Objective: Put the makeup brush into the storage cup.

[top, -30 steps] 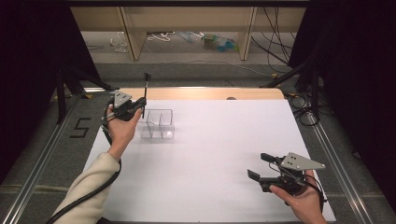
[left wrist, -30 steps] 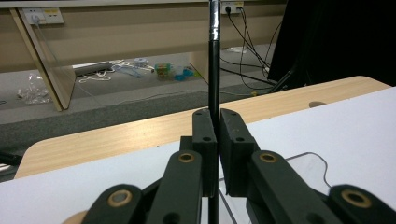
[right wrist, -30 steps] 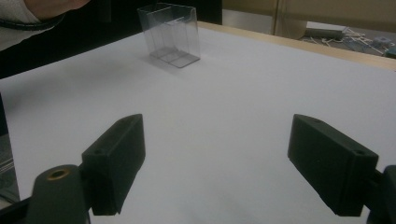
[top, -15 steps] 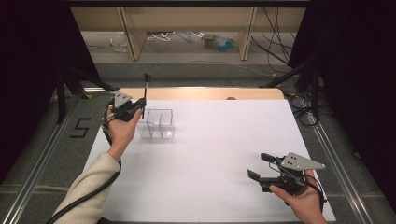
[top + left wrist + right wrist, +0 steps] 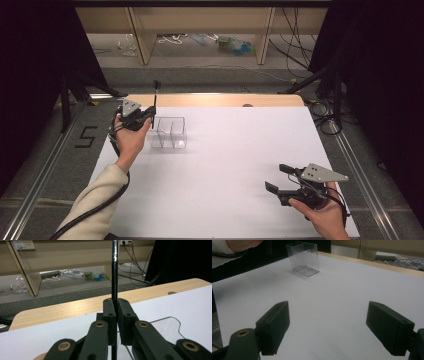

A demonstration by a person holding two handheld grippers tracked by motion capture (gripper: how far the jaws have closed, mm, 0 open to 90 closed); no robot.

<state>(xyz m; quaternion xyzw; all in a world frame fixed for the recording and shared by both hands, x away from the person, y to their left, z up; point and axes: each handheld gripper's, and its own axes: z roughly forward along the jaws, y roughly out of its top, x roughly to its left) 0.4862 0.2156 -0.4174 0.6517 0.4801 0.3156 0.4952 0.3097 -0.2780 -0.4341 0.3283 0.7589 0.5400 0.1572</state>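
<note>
A thin black rod (image 5: pixel 114 277) stands upright, clamped in the left hand-held gripper (image 5: pixel 145 117) just beside a clear two-compartment box (image 5: pixel 169 133) at the far left of the white tabletop (image 5: pixel 235 150), while the right hand-held gripper (image 5: pixel 280 178), jaws spread apart and holding nothing, rests near the front right corner.

The left hand (image 5: pixel 129 142) reaches forward from a cream sleeve, its left gripper (image 5: pixel 114 312) held with jaws pressed together. The right hand (image 5: pixel 322 217) sits low and near, its right gripper (image 5: pixel 279 179) level with jaws spread wide apart.
</note>
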